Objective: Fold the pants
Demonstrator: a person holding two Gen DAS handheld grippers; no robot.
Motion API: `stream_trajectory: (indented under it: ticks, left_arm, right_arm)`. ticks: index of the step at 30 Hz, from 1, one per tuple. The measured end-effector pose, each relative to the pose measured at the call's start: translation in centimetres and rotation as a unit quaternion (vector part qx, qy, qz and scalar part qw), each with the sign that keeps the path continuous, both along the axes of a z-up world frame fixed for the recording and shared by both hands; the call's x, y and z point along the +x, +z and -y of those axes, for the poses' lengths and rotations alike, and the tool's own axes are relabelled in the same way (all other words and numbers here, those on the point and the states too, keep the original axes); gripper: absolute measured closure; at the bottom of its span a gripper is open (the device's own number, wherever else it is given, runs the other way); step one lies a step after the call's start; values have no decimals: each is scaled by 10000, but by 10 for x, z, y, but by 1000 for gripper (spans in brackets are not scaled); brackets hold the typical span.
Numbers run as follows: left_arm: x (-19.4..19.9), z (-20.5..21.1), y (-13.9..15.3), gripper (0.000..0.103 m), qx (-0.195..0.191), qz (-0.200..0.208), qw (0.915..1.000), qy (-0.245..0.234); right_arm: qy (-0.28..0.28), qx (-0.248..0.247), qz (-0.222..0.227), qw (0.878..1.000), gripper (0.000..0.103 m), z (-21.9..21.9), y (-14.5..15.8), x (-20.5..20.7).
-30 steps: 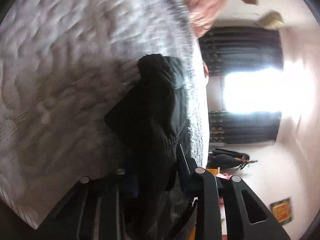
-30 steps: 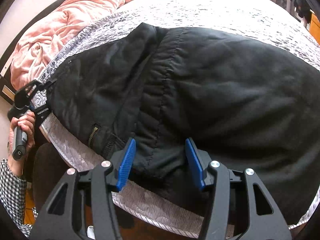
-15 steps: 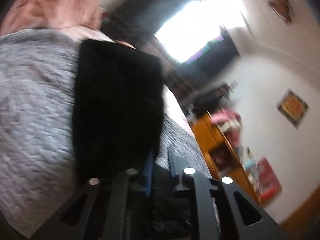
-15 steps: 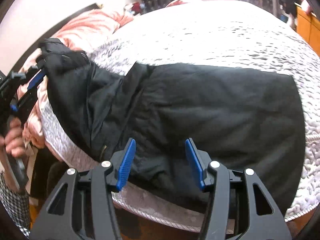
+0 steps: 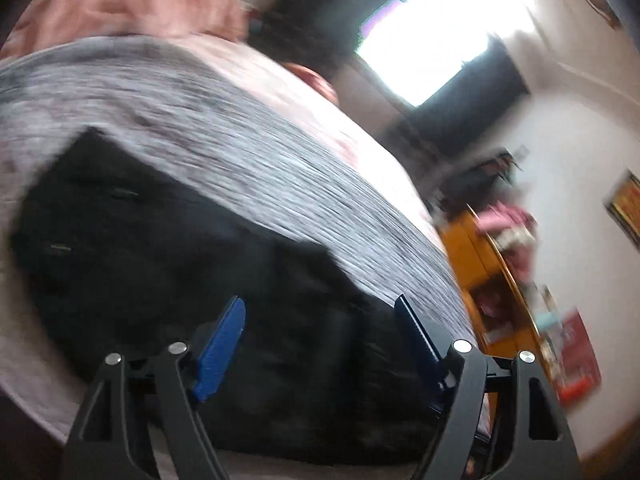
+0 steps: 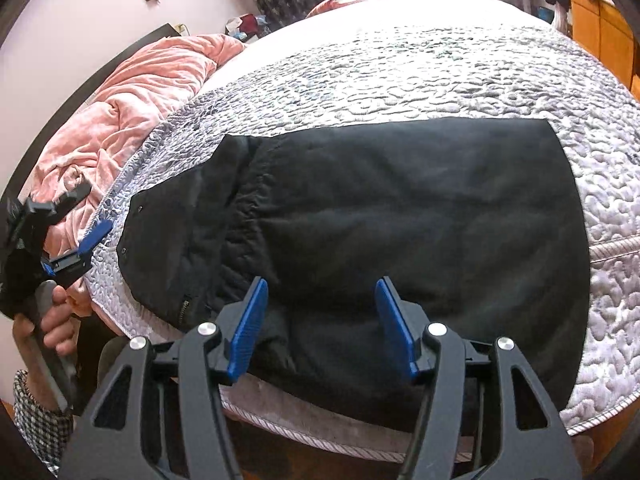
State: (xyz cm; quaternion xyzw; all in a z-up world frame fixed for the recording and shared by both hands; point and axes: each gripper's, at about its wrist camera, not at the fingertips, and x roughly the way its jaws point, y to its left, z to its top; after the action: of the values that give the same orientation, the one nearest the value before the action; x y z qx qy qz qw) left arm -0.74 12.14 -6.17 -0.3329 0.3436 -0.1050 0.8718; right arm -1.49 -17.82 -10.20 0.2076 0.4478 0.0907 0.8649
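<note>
The black pants [image 6: 380,216] lie folded flat in a wide block on the grey quilted bedspread [image 6: 400,64], near the bed's front edge. They also show, blurred, in the left wrist view [image 5: 168,264]. My right gripper [image 6: 320,320] is open and empty just above the pants' near edge. My left gripper [image 5: 320,332] is open and empty over the pants' left end; it also shows at the far left of the right wrist view [image 6: 76,216], off the pants beside the bed.
A pink blanket [image 6: 132,96] is bunched at the bed's far left. An orange wooden cabinet [image 5: 500,280] stands to the right of the bed. A bright window [image 5: 432,40] with dark curtains is behind. The bed's front edge [image 6: 320,436] runs below the pants.
My left gripper let go of the pants' end, which now lies folded over on the bed, and opened, drawing back to the left. The right gripper stayed open.
</note>
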Motion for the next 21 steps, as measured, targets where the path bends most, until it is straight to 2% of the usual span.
stream_trajectory:
  ticks: [2,5,6,8,12,15,17,20,21]
  left_arm:
    - [3,-44,-10,25,-148,-206,9986,462]
    - [-4,-110,-30,23,-503,-563,9909,1115]
    - [-9,-133,-40,23,-538,-721,9857,1424]
    - [-14,-161,-59,24,-703,-892,9782,1737]
    - [-21,-204,-107,27,-1531,-1088,9558,2260]
    - [-17,-218,-124,27,-1795,-1128,9508,2261]
    - [-7,-217,-146,28,-1920,-1300,9477,2194]
    - [-3,-218,-153,27,-1947,-1097,9516,2109]
    - [-2,-217,-153,28,-2134,-928,9522,1979]
  right_arm:
    - [45,-16,-29,10000,46,-5,-1,3]
    - [90,-20,-85,9999,46,-10,-4,8]
    - [103,-42,-109,9999,45,-12,-5,9]
    - [147,-112,-145,9997,45,-16,-7,12]
    - [212,-274,-197,9992,43,-24,-9,17]
    - [276,-422,-239,9984,41,-29,-10,19]
    - [283,-479,-279,9981,41,-31,-11,20]
    - [289,-575,-333,9974,40,-34,-13,22]
    - [290,-595,-342,9972,40,-34,-14,22]
